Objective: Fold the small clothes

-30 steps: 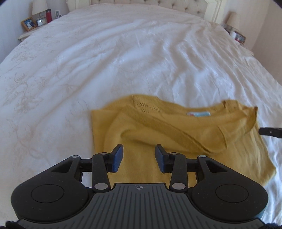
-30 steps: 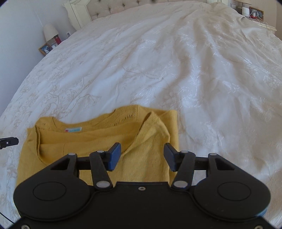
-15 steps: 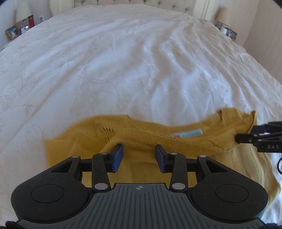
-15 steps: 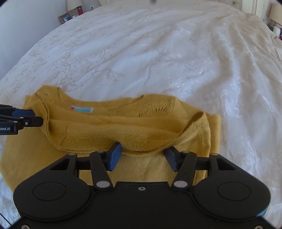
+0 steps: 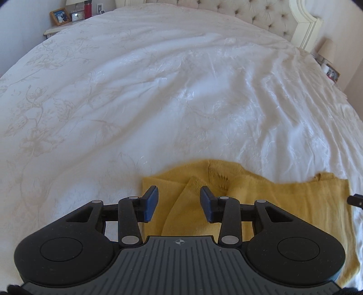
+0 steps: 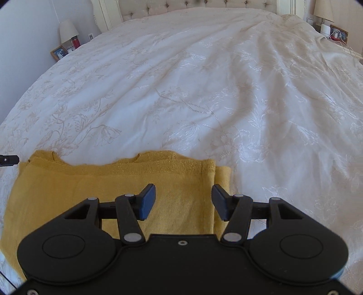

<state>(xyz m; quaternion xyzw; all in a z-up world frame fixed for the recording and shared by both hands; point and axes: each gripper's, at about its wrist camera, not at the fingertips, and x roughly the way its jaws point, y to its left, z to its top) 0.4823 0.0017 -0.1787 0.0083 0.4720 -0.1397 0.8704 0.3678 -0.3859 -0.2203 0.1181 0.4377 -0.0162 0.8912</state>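
White embroidered bedspread (image 5: 158, 102) fills most of both views; tufted headboard (image 5: 249, 11) along the top edge, nightstand w/ photo frame (image 5: 60, 16) and red bottle (image 5: 87, 8) upper left of the left wrist view, a lamp (image 6: 68, 30) upper left of the right wrist view.

Mustard knit top (image 6: 109, 181) lies flat on the bedspread in the lower part of both frames, already folded at least once: far edge roughly straight, doubled hem layers showing along it. In the left wrist view a diagonal flap of fabric sits lower centre, between the fingers; neckline w/ small openwork holes just above it.

Handling, as I judge it: light, soft, limp knit. No stiffness, so it will sag and drag if lifted by one point. Slightly grippy texture, not fragile, but the loose knit could snag. Best hold prob. at the corners or along a folded edge, pinching all layers together, both sides at once.

Left gripper (image 5: 178, 204): fingers spread wide, nothing between them, low over the left part of the top, pointing toward the headboard. Contact w/ fabric can't be told.

Right gripper (image 6: 183, 202): also spread wide and holding nothing, low over the right end of the top, right finger near the side edge. Each tool's tip just shows at the other view's side edge, so the two sit well apart across the garment.
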